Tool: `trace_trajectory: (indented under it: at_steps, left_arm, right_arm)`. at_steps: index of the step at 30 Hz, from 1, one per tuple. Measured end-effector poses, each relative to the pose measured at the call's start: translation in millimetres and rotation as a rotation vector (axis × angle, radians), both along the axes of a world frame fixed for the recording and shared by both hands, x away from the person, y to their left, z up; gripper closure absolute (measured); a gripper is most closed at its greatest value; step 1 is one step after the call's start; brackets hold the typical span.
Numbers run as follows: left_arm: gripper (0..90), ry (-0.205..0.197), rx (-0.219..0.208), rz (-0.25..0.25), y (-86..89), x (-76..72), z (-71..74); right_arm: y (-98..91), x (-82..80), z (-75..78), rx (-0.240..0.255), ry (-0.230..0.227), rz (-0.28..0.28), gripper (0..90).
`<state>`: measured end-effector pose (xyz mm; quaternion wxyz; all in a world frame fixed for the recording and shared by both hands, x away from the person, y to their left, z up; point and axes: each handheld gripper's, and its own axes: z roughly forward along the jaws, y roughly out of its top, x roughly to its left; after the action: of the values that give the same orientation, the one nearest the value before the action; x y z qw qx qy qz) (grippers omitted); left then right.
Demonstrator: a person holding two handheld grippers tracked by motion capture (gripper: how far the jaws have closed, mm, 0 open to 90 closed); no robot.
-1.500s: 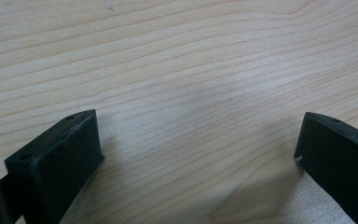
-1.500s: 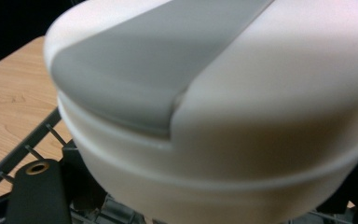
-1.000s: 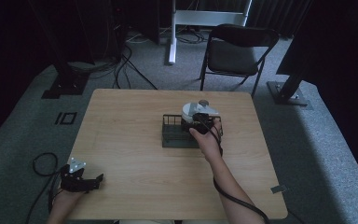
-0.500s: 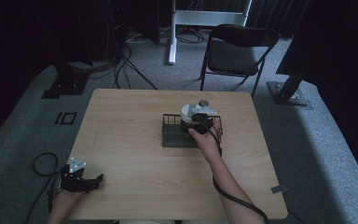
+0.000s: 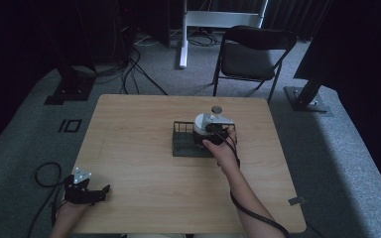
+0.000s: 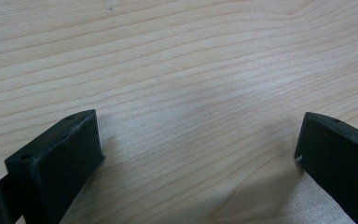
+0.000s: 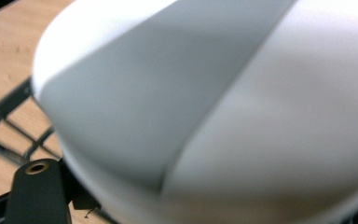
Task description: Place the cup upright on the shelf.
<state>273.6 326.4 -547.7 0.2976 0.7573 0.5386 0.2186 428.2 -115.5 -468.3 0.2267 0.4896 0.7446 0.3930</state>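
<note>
One white bowl (image 5: 207, 122) (one wire rack (image 5: 182, 141))

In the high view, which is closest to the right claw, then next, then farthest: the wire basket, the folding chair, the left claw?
1. Wire basket: right beside the right claw, mid-table.
2. Folding chair: beyond the table's far edge.
3. Left claw: at the near left corner of the table.

White object (image 7: 214, 107) in right gripper view is blurred, cut off at 12, 3 and 6 o'clock; can't identify it. It hides the right jaw. In high view the hand (image 5: 222, 148) covers the right gripper (image 5: 212, 135); rack (image 5: 183, 144) contents too small to tell.
</note>
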Motion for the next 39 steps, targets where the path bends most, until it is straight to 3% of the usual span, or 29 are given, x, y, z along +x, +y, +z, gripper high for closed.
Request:
trace_trajectory:
  at_steps: [4, 21, 39]
  left_arm:
    - [0.6, 0.0, 0.0, 0.0, 0.0, 0.0, 0.0]
    - [0.5, 0.0, 0.0, 0.0, 0.0, 0.0, 0.0]
    - [0.6, 0.0, 0.0, 0.0, 0.0, 0.0, 0.0]
  right_arm:
    - [-0.1, -4.3, -0.7, -0.045, 0.001, 0.039, 17.7]
    - [-9.5, -11.8, 1.2, 0.012, -0.02, 0.056, 13.9]
    - [-23.3, -25.5, 2.4, 0.067, -0.074, 0.086, 13.0]
